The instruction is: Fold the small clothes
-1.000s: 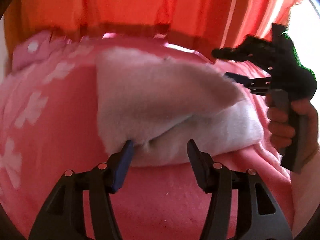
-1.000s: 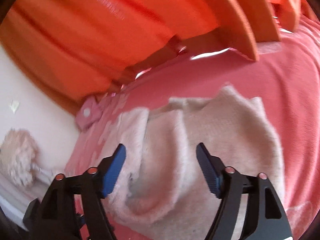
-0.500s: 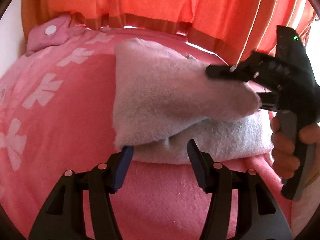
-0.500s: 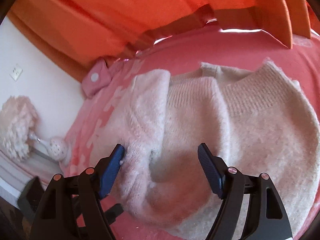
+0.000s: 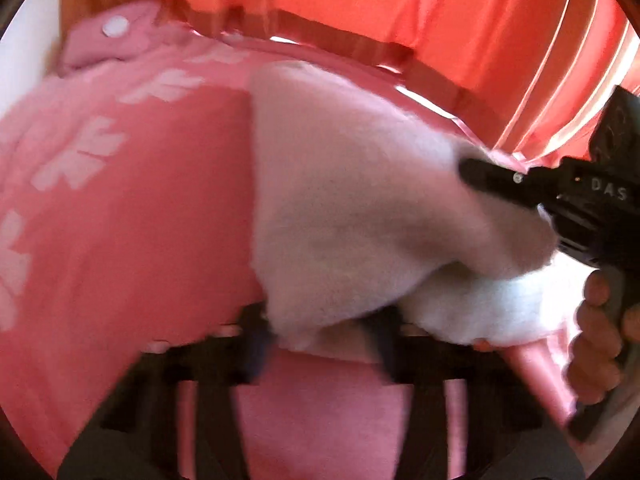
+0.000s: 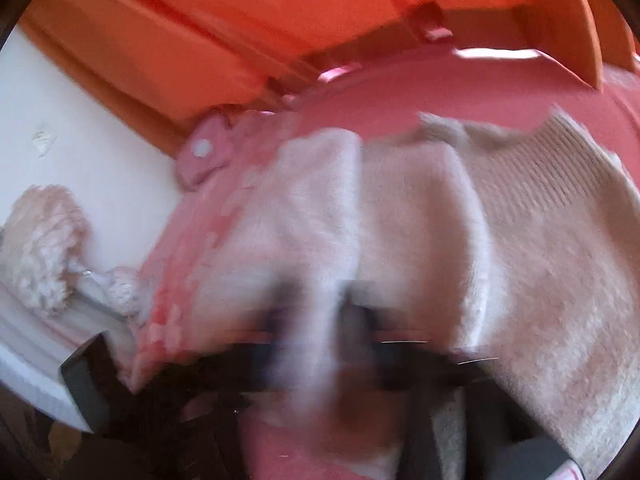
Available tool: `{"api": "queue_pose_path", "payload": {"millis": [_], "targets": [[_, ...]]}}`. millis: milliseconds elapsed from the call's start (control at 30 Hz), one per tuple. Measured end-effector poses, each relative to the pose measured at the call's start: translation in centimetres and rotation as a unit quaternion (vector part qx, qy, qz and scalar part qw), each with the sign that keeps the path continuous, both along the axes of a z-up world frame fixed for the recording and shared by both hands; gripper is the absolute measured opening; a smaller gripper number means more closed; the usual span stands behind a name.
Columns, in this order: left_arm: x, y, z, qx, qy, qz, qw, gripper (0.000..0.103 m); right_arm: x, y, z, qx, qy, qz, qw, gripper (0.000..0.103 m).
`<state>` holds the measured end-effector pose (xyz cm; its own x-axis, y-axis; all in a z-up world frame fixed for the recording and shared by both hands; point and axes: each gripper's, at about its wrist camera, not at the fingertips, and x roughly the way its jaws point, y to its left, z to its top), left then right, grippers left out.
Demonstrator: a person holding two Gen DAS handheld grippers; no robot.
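A small fluffy white sweater point(image 5: 360, 216) lies partly folded on a pink blanket point(image 5: 132, 216). It also fills the right wrist view point(image 6: 500, 240), ribbed collar at the far side. My left gripper point(image 5: 320, 344) is at the sweater's near edge, its jaws apart with the hem between them; the view is blurred. My right gripper point(image 6: 320, 328) is blurred, its jaws close together around a fold of the sweater. The right gripper also shows in the left wrist view point(image 5: 540, 196), its fingers against the sweater's right side.
Orange curtains point(image 5: 400, 12) hang behind the bed. A pink pillow corner with a white button point(image 5: 112, 36) lies at the far left. A white wall point(image 6: 80, 120) and a fluffy pale duster point(image 6: 44, 244) stand left of the bed.
Both grippers have pushed forward into the sweater. The right gripper's jaws have narrowed from wide open onto a fold. The left gripper's jaws now straddle the near hem.
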<state>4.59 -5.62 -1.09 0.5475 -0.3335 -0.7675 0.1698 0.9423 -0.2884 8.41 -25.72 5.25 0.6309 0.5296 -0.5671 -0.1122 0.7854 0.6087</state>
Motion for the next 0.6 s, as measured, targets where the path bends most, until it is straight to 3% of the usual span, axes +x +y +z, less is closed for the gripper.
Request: {"api": "queue_pose_path", "payload": {"millis": [67, 167, 200, 267, 333, 367, 400, 467, 567, 600], "targets": [[-0.5, 0.0, 1.5, -0.017, -0.006, -0.014, 0.9997, 0.022, -3.8, -2.5, 4.5, 0.040, -0.075, -0.031, 0.996, 0.009], [-2.0, 0.0, 3.8, -0.057, -0.027, -0.056, 0.9964, 0.015, -9.4, -5.7, 7.7, 0.011, -0.124, -0.072, 0.990, 0.009], [-2.5, -0.5, 3.9, -0.061, -0.025, -0.073, 0.9951, 0.014, -10.7, -6.8, 7.4, -0.010, -0.114, -0.084, 0.990, 0.009], [-2.6, -1.6, 3.2, -0.047, -0.021, -0.089, 0.9947, 0.013, -10.9, -8.2, 4.6, -0.055, -0.053, -0.100, 0.992, 0.011], [-2.5, -3.0, 1.1, -0.021, -0.009, -0.087, 0.9960, 0.013, -9.2, -8.9, -0.1, -0.092, 0.052, -0.095, 0.990, 0.011], [-2.6, -3.1, 0.7, -0.019, -0.008, -0.083, 0.9963, 0.013, -8.8, -9.2, -2.6, -0.086, 0.096, -0.084, 0.988, 0.012], [-2.8, -3.2, 0.5, -0.019, -0.012, -0.079, 0.9966, 0.013, -9.0, -9.5, -3.0, -0.066, 0.099, -0.081, 0.990, 0.014], [-3.0, -3.0, 0.7, -0.018, -0.012, -0.077, 0.9968, 0.014, -9.7, -10.0, -1.7, -0.042, 0.071, -0.092, 0.992, 0.024], [-3.0, -2.4, 0.9, -0.020, -0.004, -0.073, 0.9971, 0.016, -9.6, -10.8, 0.6, -0.050, 0.033, -0.120, 0.991, 0.064], [-2.9, -2.1, 0.7, -0.024, 0.001, -0.069, 0.9973, 0.017, -9.0, -10.9, 0.6, -0.053, 0.033, -0.122, 0.991, 0.066]]}}
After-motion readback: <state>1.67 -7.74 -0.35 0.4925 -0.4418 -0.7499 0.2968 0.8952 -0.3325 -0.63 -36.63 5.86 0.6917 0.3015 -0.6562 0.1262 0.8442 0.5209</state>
